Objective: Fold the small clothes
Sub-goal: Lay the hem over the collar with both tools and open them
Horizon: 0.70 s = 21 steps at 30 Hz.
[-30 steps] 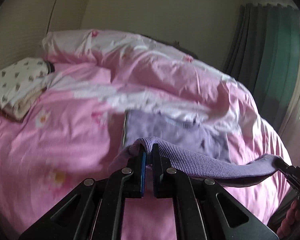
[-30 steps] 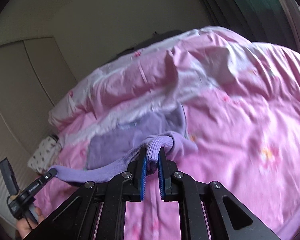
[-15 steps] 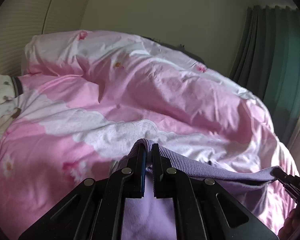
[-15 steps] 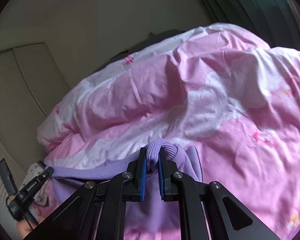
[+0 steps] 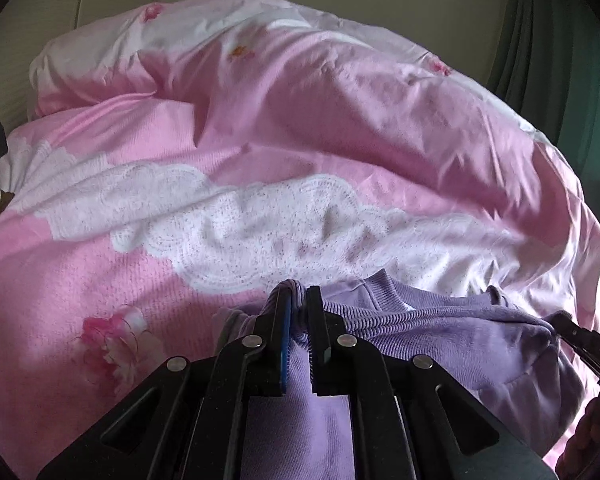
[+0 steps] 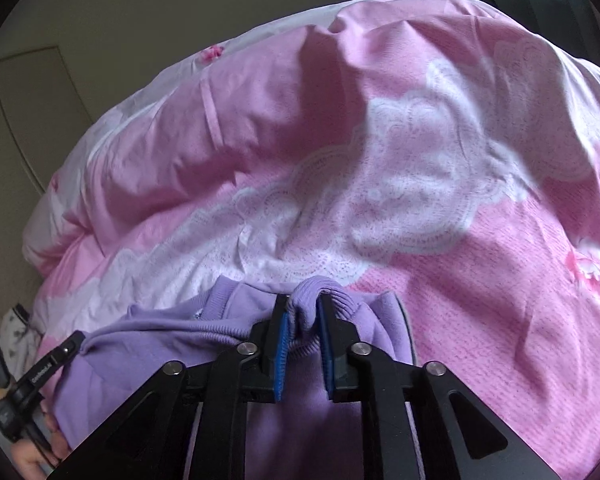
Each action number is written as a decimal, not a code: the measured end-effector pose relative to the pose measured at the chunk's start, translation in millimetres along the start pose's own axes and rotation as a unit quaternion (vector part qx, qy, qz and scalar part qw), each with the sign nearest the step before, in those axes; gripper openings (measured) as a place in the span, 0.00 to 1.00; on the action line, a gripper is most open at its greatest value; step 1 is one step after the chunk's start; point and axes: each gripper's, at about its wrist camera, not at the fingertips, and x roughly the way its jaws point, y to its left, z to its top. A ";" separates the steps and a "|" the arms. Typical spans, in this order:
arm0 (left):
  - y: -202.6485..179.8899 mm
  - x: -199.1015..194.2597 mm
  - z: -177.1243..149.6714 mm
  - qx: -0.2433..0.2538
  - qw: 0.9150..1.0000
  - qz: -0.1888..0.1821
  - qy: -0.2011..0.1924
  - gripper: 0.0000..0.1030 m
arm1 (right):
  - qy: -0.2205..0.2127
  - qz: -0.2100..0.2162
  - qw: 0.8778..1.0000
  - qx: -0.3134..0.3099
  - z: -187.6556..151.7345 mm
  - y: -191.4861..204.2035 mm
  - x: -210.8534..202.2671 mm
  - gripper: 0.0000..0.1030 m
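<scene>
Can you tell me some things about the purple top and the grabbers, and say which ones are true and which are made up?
1. The left gripper is shut on the purple top. True.
2. The right gripper is open and holds nothing. False: it pinches the top's ribbed edge too.
3. The top lies over a pink duvet. True.
4. The duvet is plain blue. False: it is pink with white lace shapes and flowers.
5. A green curtain hangs at the right in the left wrist view. True.

Pink duvet [image 5: 260, 140], green curtain [image 5: 560, 60]
</scene>
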 end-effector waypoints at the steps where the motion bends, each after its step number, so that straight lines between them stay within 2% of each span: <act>1: -0.6 -5.7 0.0 0.005 1.000 0.004 -0.001 0.17 | -0.007 -0.004 1.000 -0.005 0.8 1.1 -5.3 0.23; 3: -0.3 -18.3 0.5 0.016 1.000 0.009 -0.012 0.36 | -0.026 -0.021 0.999 -0.016 3.0 2.3 -17.2 0.53; 4: 0.3 -25.1 0.4 0.024 0.999 0.013 -0.019 0.38 | -0.042 -0.026 0.998 -0.025 3.1 2.1 -26.8 0.56; 8: 2.0 -36.6 1.9 0.063 0.998 0.018 -0.018 0.38 | -0.064 -0.048 0.994 -0.069 4.8 7.7 -45.3 0.56; 11: 1.0 -25.9 4.6 0.077 0.997 -0.003 0.021 0.38 | -0.059 -0.060 0.991 -0.106 3.0 17.1 -45.6 0.56; 15: -5.0 0.7 7.4 0.095 0.992 -0.029 0.081 0.42 | -0.030 -0.070 0.987 -0.143 0.0 25.0 -29.4 0.56; 17: -7.0 11.8 8.4 0.103 0.989 -0.034 0.098 0.46 | -0.011 -0.082 0.984 -0.156 -1.1 24.5 -15.1 0.56; 21: -9.5 23.7 9.7 0.113 0.985 -0.050 0.120 0.45 | 0.017 -0.082 0.983 -0.162 -1.1 21.1 7.7 0.56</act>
